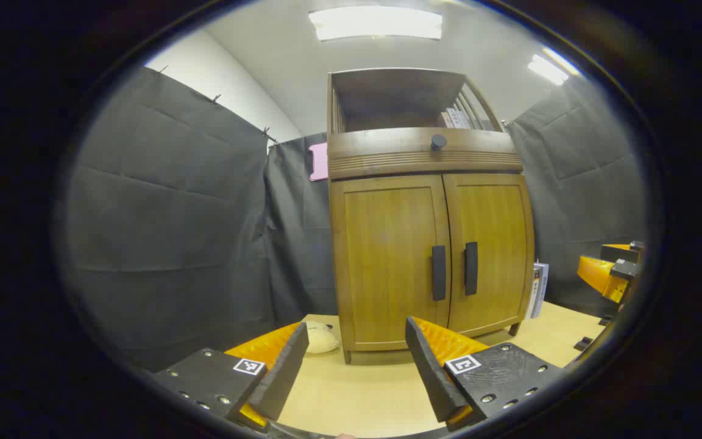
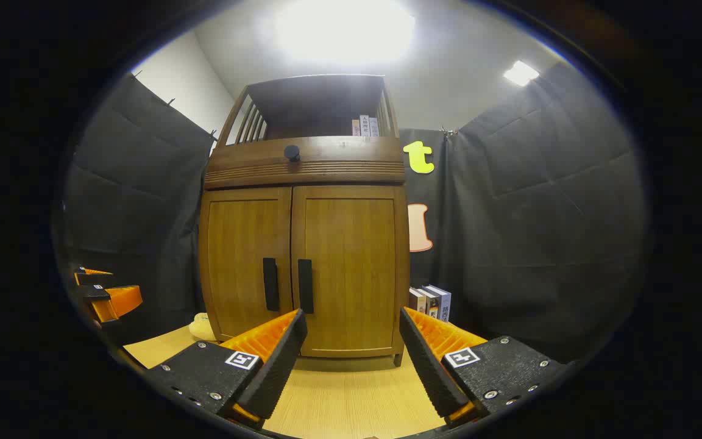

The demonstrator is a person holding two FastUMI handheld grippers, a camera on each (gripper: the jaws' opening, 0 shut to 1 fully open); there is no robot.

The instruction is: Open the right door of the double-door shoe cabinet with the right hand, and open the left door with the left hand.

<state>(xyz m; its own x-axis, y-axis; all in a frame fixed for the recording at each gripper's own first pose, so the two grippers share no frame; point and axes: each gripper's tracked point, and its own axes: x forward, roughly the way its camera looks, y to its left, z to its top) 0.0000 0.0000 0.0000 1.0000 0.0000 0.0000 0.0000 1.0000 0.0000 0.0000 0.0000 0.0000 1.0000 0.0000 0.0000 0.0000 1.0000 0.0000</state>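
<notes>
Both doors of the shoe cabinet (image 1: pixel 430 244) stood closed ahead of the fingers; the left gripper (image 1: pixel 357 360) and right gripper (image 2: pixel 351 353) were spread wide, holding nothing, short of its handles (image 2: pixel 288 285).

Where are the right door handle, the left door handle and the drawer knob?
right door handle (image 2: pixel 305 286): right gripper view, middle of bar.
left door handle (image 1: pixel 439 272): left gripper view, middle of bar.
drawer knob (image 1: pixel 438 142): left gripper view, knob face.

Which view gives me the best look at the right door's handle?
The right gripper view: the right door handle sits near center, facing the camera. The left gripper view shows the same handle farther right, more obliquely.
</notes>
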